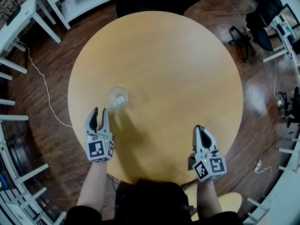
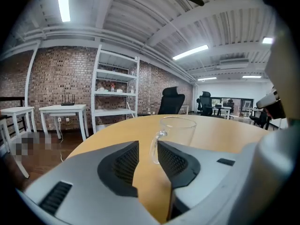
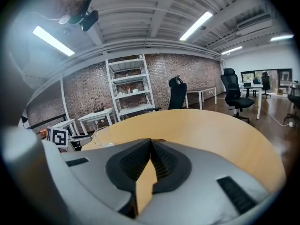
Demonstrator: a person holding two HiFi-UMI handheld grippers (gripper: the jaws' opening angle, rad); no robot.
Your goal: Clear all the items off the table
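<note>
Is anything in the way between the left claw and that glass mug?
Nothing visible does. The left gripper, jaws apart, points straight at the glass mug; its handle sits just ahead of the tips, with only bare table between.

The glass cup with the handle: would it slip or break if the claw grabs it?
The glass cup looks clear and smooth, so it may be slippery and would probably break if dropped. Its thin handle lines up with the open left claw; held there alone, the cup might swing or tilt.
</note>
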